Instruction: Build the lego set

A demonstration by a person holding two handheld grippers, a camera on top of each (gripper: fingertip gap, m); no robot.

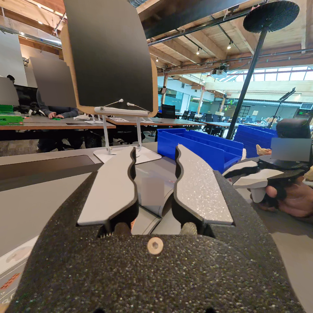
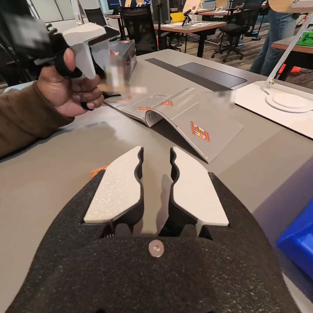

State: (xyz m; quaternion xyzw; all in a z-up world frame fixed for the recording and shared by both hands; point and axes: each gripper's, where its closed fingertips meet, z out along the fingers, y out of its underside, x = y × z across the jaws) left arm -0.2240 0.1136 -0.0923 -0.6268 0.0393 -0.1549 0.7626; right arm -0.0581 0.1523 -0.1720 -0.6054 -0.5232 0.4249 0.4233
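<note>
Both grippers empty over the desk, booklet open, build barely begun.

Nearest, right gripper hovered low over grey table, jaws apart, nothing btwn them; an orange lego plate lay flat just beside its left finger, mostly hidden, only studs on one corner visible, prob. the next pick. Left gripper was also parted w/ nothing held, raised above the instruction booklet, which lay open w/ one page arched up, showing brown-orange plate diagrams, likely left open for reference. Blue bin sat beyond, w/in reach, contents not visible. Farther back, white stand propped up a dark board.
</note>
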